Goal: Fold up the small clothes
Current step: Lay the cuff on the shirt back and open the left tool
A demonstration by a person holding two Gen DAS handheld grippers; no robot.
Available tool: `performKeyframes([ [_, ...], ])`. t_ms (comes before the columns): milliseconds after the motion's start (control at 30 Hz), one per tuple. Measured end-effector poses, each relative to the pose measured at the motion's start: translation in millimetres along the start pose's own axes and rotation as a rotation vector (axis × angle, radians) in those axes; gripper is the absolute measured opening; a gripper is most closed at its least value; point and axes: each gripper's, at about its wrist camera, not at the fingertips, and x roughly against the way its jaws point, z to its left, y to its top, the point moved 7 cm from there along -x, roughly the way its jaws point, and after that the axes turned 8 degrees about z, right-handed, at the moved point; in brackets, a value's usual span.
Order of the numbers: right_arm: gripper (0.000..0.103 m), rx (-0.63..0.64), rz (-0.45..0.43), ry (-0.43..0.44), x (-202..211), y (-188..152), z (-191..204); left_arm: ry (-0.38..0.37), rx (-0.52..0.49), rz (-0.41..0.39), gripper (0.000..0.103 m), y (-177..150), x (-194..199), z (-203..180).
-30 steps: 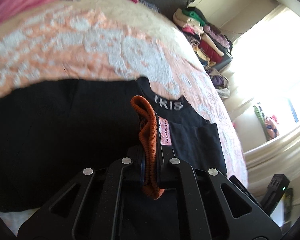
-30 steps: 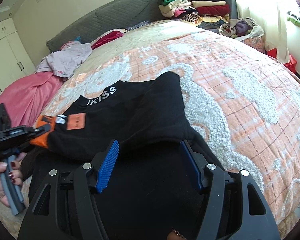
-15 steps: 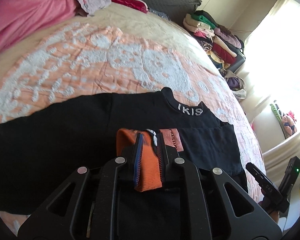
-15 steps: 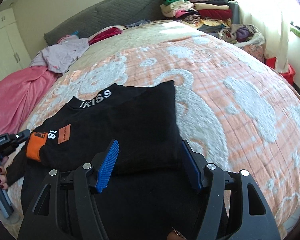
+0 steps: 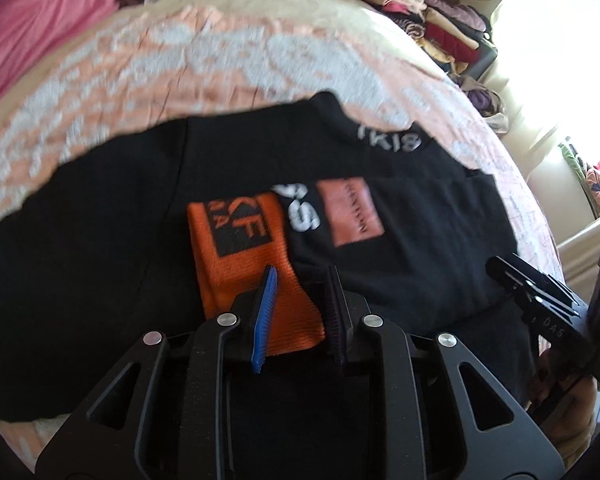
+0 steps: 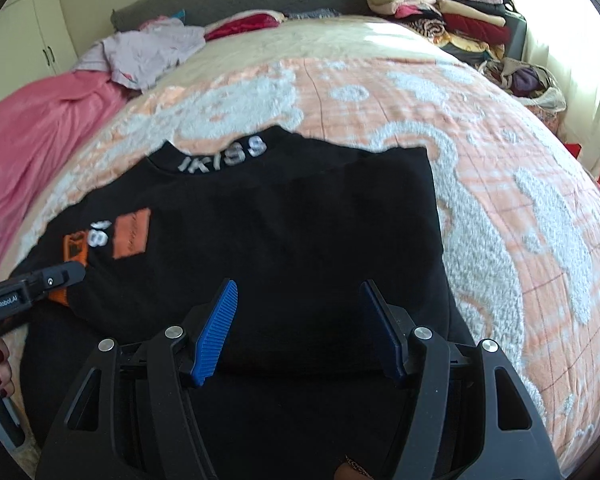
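Before, the orange cuff (image 5: 256, 264) stood bunched up, pinched in the left gripper (image 5: 300, 312). Now it lies flat on the black top (image 6: 284, 240), and the jaws have just been opening; they stand a little apart over the cuff, not squeezing it. The soft top is spread flat on the fuzzy peach and white bed (image 6: 500, 184), its sleeves folded in. The ribbed cuff looks like a rectangle. The right gripper (image 6: 300, 332) is spread wide above the top, holding nothing.
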Motion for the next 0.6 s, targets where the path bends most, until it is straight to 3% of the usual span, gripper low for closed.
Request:
performKeyframes([
  [267, 0.063, -0.014, -0.002, 0.005, -2, -10, -5, -0.019, 0.001, -0.01, 0.018, -5, 3, 3],
  [400, 0.067, -0.016, -0.039, 0.05, 15, -12, 2, -0.018, 0.0, -0.025, 0.031, -7, 17, 5],
  [600, 0.074, -0.014, -0.064, 0.069, 29, -15, 10, 0.019, -0.002, -0.065, 0.04, -7, 35, 12],
])
